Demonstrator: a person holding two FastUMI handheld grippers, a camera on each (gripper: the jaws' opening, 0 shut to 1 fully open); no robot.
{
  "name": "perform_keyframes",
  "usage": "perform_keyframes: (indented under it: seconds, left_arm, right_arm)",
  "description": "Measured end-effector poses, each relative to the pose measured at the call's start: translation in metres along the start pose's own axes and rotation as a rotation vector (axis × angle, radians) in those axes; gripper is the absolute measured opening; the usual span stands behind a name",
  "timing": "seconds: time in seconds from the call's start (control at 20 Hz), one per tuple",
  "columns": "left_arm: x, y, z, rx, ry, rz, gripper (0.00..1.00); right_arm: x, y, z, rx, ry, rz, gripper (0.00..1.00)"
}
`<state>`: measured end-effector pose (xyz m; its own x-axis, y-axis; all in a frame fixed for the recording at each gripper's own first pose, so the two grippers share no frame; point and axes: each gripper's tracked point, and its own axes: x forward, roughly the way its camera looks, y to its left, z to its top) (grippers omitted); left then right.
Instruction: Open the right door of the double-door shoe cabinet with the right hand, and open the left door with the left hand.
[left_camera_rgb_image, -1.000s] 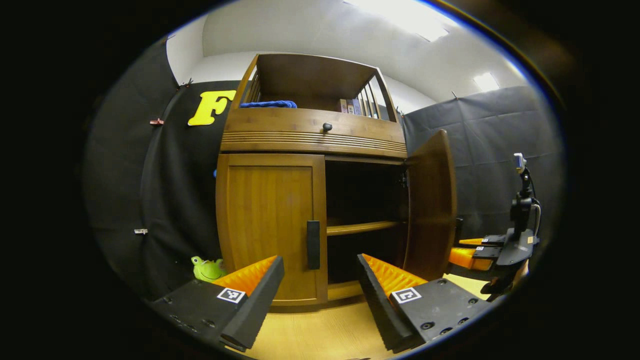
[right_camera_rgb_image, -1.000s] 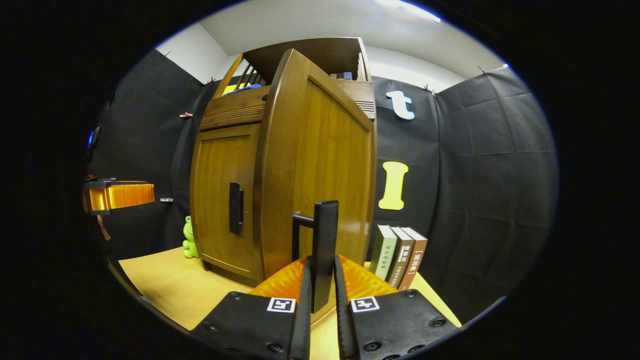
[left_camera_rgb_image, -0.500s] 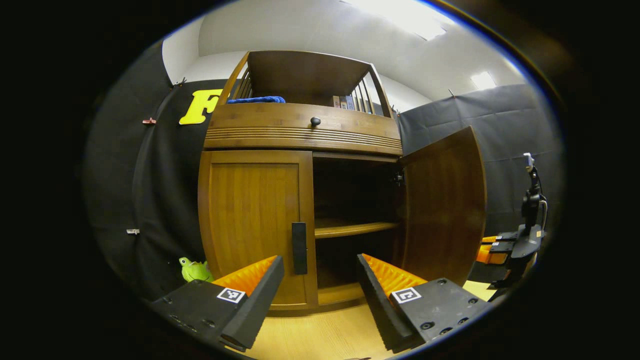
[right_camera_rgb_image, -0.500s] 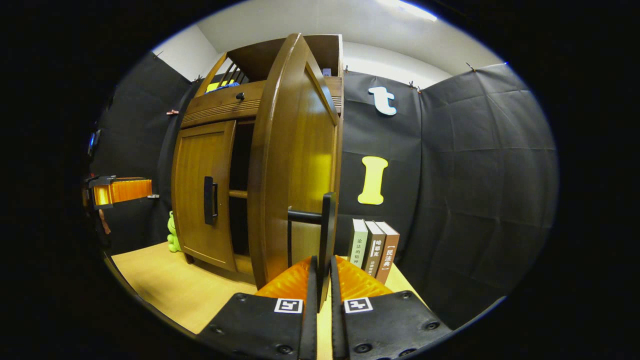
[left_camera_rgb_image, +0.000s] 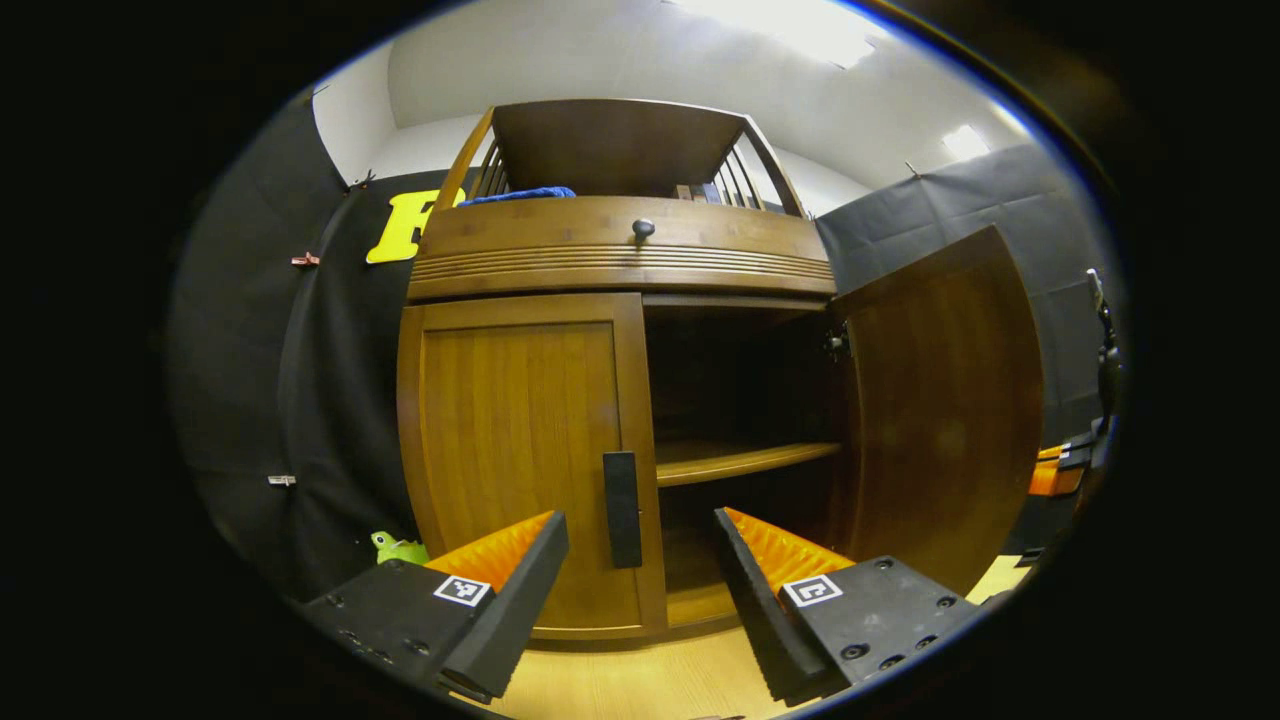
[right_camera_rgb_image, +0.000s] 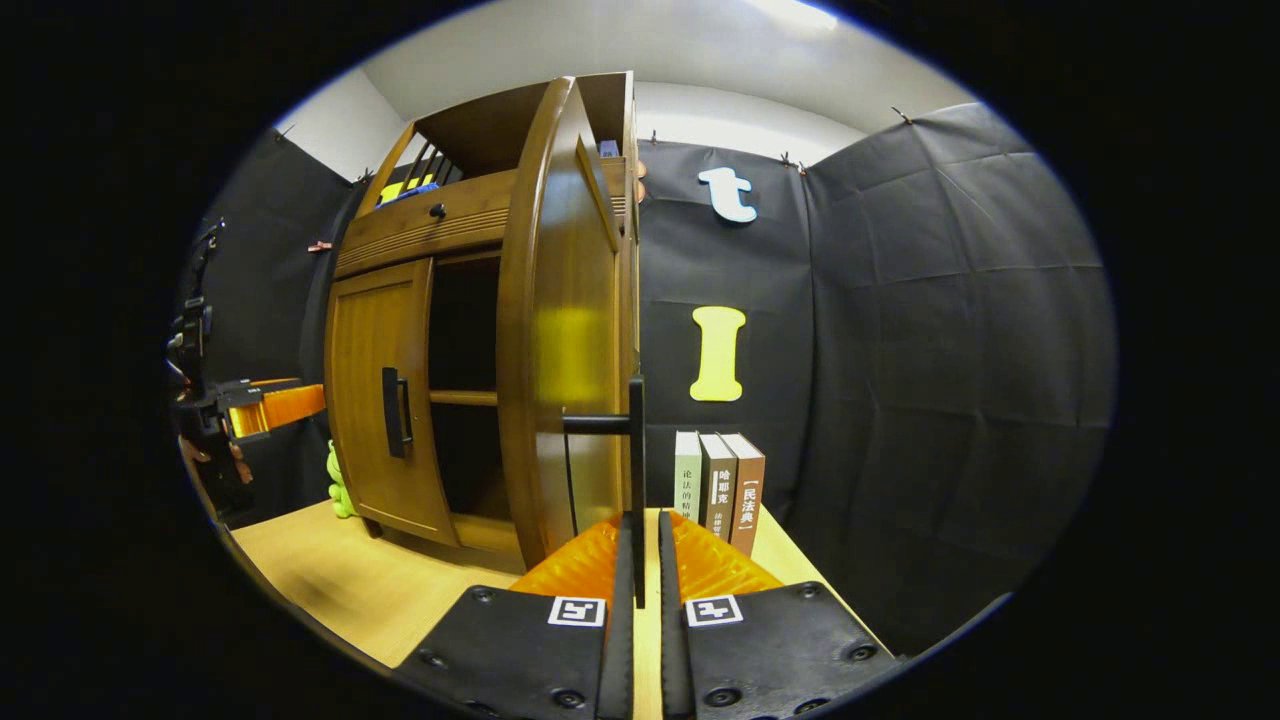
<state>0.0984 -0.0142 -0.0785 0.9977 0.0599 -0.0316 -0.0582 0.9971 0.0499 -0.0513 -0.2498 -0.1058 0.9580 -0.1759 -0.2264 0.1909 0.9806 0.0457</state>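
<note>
Since the earlier frame the right door (left_camera_rgb_image: 940, 410) has swung wider, and the left gripper view now faces the closed left door (left_camera_rgb_image: 520, 460) more squarely. In the left gripper view, the left tool (left_camera_rgb_image: 640, 570) is released, fingers spread wide, with the left door handle (left_camera_rgb_image: 621, 509) standing between them but farther off, not yet touched. Risk, as a judgement: if the fingers close before the tool has advanced far enough, they will meet on air in front of the handle, or one finger may strike the door panel and skid off. The open compartment and its shelf (left_camera_rgb_image: 745, 458) lie just right of the handle, so the right-hand finger could run into the opening rather than behind the bar. A green frog toy (left_camera_rgb_image: 400, 548) sits on the table (left_camera_rgb_image: 640, 680) at the cabinet's left corner, in the likely sweep of the left door. In the right gripper view, the right tool (right_camera_rgb_image: 640, 570) is clenched on the right door handle (right_camera_rgb_image: 634, 470), with the door seen nearly edge-on. Three books (right_camera_rgb_image: 718, 485) stand upright on the table just beyond the door; further swing could, by judgement, drive the door or tool into them and topple them. The thin handle could also twist out of the grip if the pull departs from the hinge arc. The left tool appears at the far left (right_camera_rgb_image: 270, 405), well apart from the right door.
</note>
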Motion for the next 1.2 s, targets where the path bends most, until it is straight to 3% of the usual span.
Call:
perform_keyframes:
  seconds: [0.05, 0.1, 0.15, 0.3, 0.6, 0.7, 0.9, 1.1, 1.2]
  left_arm:
    - [0.004, 0.000, -0.001, 0.002, 0.000, -0.001, 0.91]
    - [0.008, 0.000, -0.001, 0.002, -0.003, 0.000, 0.91]
    - [0.013, 0.000, -0.004, 0.000, -0.002, 0.000, 0.91]
    - [0.027, -0.002, -0.008, -0.008, 0.005, -0.002, 0.91]
    - [0.052, 0.011, -0.006, 0.004, -0.023, 0.047, 0.88]
    - [0.064, 0.011, -0.008, 0.022, -0.020, 0.046, 0.91]
    - [0.091, 0.015, -0.021, 0.055, -0.012, 0.070, 0.89]
    - [0.117, 0.025, -0.036, 0.073, -0.010, 0.110, 0.86]
    - [0.126, 0.028, -0.046, 0.059, 0.010, 0.116, 0.90]
  right_arm:
    - [-0.003, -0.004, 0.000, -0.004, -0.004, -0.007, 0.12]
    - [-0.006, -0.009, -0.001, -0.014, -0.007, -0.021, 0.19]
    - [-0.010, -0.015, -0.002, -0.026, -0.012, -0.041, 0.19]
    - [-0.023, -0.034, 0.002, -0.078, -0.034, -0.116, 0.11]
    - [-0.051, -0.017, 0.009, -0.082, -0.050, -0.072, 0.17]
    - [-0.056, -0.009, 0.016, -0.076, -0.073, -0.050, 0.43]
    - [-0.075, -0.006, 0.037, -0.075, -0.144, -0.076, 0.96]
    - [-0.087, -0.003, 0.046, -0.069, -0.180, -0.074, 0.95]
    - [-0.088, -0.006, 0.046, -0.078, -0.184, -0.084, 0.95]
